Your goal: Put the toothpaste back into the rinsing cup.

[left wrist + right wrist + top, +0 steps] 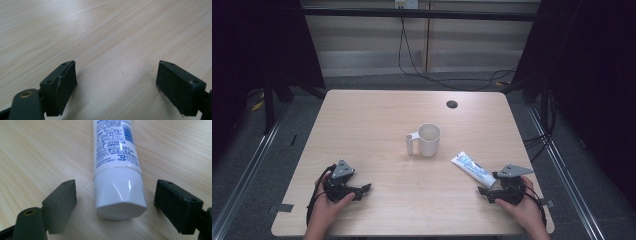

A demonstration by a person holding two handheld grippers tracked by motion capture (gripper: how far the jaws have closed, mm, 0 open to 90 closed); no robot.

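Your left tool (362,189) sits low over the table (377,115) near its front-left corner, held in your left hand (328,202), and in the left gripper view its jaws stand wide apart with bare wood grain between them (116,75). Your right tool (484,191) is near the front-right corner in your right hand (524,205), and its jaws are also wide, not touching anything. In the right gripper view (115,195) the white cap (120,195) of the toothpaste tube (115,152) lies between the two jaws, with a gap of table on each side of it, so nothing is gripped. From the high view the toothpaste tube (473,167) lies flat on the table, its cap end towards your right tool and its crimped end pointing away towards the middle of the table. Farther on, near the centre of the table, a white mug (428,140) stands upright with its handle turned to the left edge, well apart from the tube. Beyond that, close to the far edge and somewhat right of centre, there is a small round dark cable hole (452,104) in the tabletop.
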